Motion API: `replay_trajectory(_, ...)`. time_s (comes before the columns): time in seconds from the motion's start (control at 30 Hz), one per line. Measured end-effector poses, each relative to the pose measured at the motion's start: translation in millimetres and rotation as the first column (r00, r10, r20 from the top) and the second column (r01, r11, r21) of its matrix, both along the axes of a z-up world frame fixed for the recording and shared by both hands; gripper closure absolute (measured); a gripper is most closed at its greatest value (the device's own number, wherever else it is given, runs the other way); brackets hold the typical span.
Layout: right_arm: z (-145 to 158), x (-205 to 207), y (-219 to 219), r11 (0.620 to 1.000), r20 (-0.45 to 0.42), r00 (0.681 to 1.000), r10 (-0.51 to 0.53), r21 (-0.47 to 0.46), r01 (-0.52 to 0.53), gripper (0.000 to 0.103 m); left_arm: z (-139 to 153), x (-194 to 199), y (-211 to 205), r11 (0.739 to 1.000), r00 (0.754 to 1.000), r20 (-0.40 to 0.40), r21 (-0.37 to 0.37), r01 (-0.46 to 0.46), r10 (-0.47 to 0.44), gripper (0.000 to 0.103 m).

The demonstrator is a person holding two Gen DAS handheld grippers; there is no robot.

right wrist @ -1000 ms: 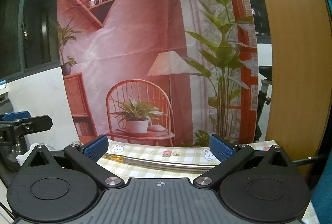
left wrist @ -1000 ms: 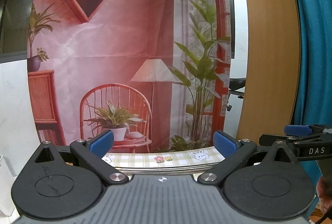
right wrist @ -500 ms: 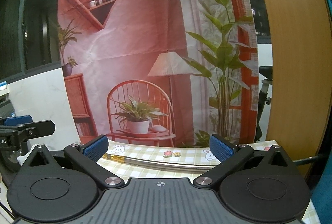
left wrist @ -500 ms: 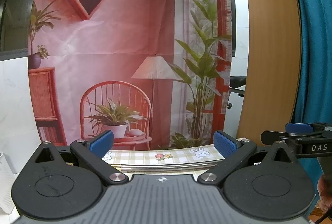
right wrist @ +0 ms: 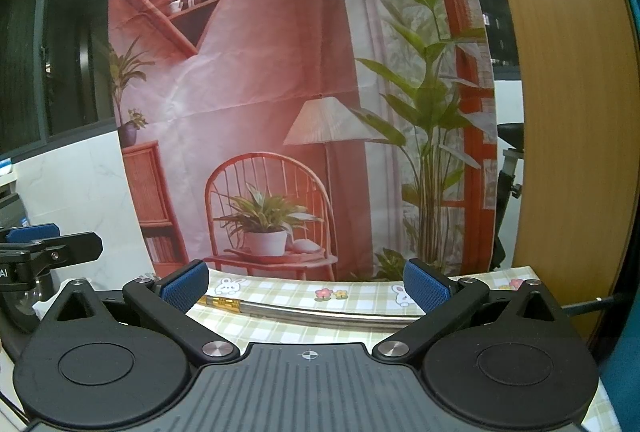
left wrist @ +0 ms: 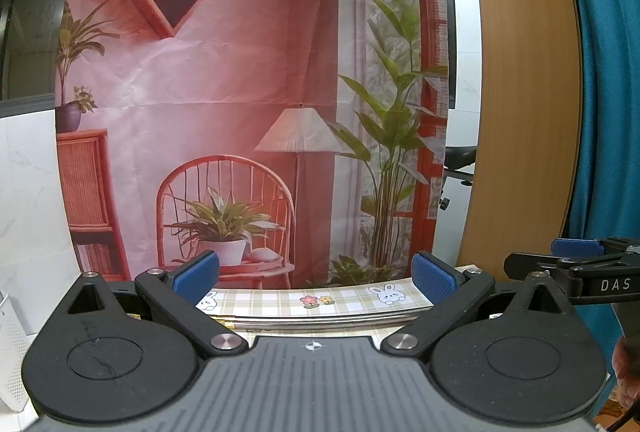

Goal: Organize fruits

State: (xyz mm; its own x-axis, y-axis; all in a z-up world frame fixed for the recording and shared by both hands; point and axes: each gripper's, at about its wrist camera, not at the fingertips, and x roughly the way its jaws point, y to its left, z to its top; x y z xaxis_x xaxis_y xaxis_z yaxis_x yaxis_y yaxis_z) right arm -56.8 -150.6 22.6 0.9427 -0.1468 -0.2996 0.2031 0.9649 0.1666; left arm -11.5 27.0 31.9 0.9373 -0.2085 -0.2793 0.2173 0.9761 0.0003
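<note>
Above the checked tablecloth (right wrist: 288, 296), both grippers are held level and aimed at the printed backdrop (right wrist: 280, 91) hanging just behind the table's far edge. The left gripper (left wrist: 315, 276) has its 2 blue-padded fingers spread wide with nothing between them; the right gripper (right wrist: 306, 282) is spread just as wide and is likewise empty. Each shows at the edge of the other's view, so they sit side by side at about the same height.

No fruit appears in either view. Only a narrow strip of tablecloth shows past the fingers, and on it lies a metal hose (right wrist: 320, 312) with a brass end, its long axis running left to right across both grippers' line of approach, near the backdrop. A white perforated container (left wrist: 10, 352) stands at the far left of the tablecloth in the left wrist view.

Where the fruit lies relative to the tablecloth cannot be told from these pictures; my guess is that it sits lower and nearer than the cameras now look, hidden under the gripper bodies. Which hand is nearer to it cannot be judged either. The sorting seems not yet begun, and the next move probably calls for tipping the grippers down toward the tablecloth until fruit comes into view.
</note>
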Motion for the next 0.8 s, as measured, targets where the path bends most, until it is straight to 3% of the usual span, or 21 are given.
replay_trajectory(0.8,0.3,0.5,-1.6,1.0,-0.003,1.0,-0.002,0.005,0.002,0.0,-0.6,-0.6,0.6,1.0,1.0,0.0,-0.003,0.001,-0.001,0.0)
